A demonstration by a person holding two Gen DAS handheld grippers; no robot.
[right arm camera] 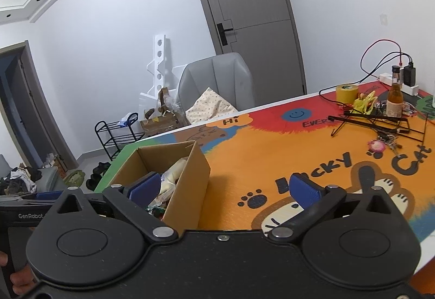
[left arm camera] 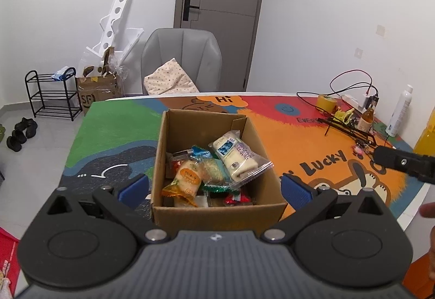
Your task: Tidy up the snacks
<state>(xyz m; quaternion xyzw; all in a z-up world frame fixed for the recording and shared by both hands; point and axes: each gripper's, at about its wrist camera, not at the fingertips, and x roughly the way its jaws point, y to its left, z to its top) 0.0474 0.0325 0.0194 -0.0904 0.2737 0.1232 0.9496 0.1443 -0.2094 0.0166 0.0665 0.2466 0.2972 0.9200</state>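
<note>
The table holds a box; only the left view shows its snacks well. Both hand-held grippers, left and right, are spread wide, holding nothing.

Grey chair with dotted cushion beyond the table's far edge. Door behind. Black rack and shoes far left. Tape roll, bottle, cables far right.

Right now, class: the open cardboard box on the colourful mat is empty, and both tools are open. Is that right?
Not quite. The left wrist view shows the cardboard box holding wrapped snacks. The rest stands: both the left tool and right tool are open.
</note>
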